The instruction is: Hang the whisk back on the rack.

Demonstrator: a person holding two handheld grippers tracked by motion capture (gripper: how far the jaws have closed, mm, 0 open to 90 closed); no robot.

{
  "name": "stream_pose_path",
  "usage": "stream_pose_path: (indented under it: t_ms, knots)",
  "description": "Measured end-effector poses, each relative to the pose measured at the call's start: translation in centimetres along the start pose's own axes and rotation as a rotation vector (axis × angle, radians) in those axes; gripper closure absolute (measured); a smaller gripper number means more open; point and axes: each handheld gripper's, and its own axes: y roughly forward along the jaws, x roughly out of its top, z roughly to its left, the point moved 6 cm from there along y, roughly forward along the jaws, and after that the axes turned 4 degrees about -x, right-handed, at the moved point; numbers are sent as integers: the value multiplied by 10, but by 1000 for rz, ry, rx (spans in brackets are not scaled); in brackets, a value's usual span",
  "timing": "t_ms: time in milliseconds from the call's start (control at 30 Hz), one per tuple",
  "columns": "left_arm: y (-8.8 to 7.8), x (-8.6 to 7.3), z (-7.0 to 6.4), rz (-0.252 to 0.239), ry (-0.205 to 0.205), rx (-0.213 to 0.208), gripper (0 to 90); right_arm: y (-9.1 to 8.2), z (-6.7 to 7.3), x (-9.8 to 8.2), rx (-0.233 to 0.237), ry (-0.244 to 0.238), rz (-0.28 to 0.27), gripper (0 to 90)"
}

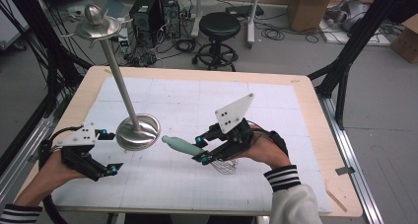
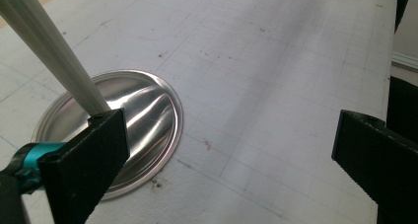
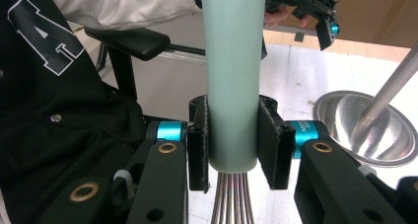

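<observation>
Whisk in the right gripper, and that grip is tight: in the right gripper view both black pads press flat against the pale green handle, one on each side, just above the spot where the wires fan out from the handle's end. Handle runs out past the fingertips toward the stand; the wire cage sits on the near side of the pads, under the hand, over the white mat.

Left gripper now: jaws wide apart, nothing between them, only bare mat in the gap in the left gripper view. Its far finger sits just beside the rim of the stand's round metal base, and whether they actually touch, I cannot tell.

On to the containers. That metal stand has a tilted pole rising from the base to a shallow dish at the top, well beyond both sets of fingertips, and a rounded metal knob sits in the dish's middle.

Writing: one large white block letter "A" on the person's dark jacket, seen in the right gripper view to one side of the pads.
</observation>
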Motion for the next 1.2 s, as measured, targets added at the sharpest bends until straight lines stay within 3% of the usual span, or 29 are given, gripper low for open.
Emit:
stream_pose_path:
  t_ms: [300,600,700,867,1200]
  knots:
    - [-5,6,-2,-21,14,-3,17,1,-3,1,7,-11,-23,695]
    - [-13,25,-7,-60,67,-21,17,4,-7,3,17,-32,-42,694]
    - [-15,34,-12,-88,87,-46,17,4,-7,3,28,-21,-44,694]
    - [-17,49,-24,-88,160,-96,17,5,-9,2,43,-18,-49,694]
    - [-15,81,-42,-133,236,-162,17,7,-10,1,57,-15,-52,694]
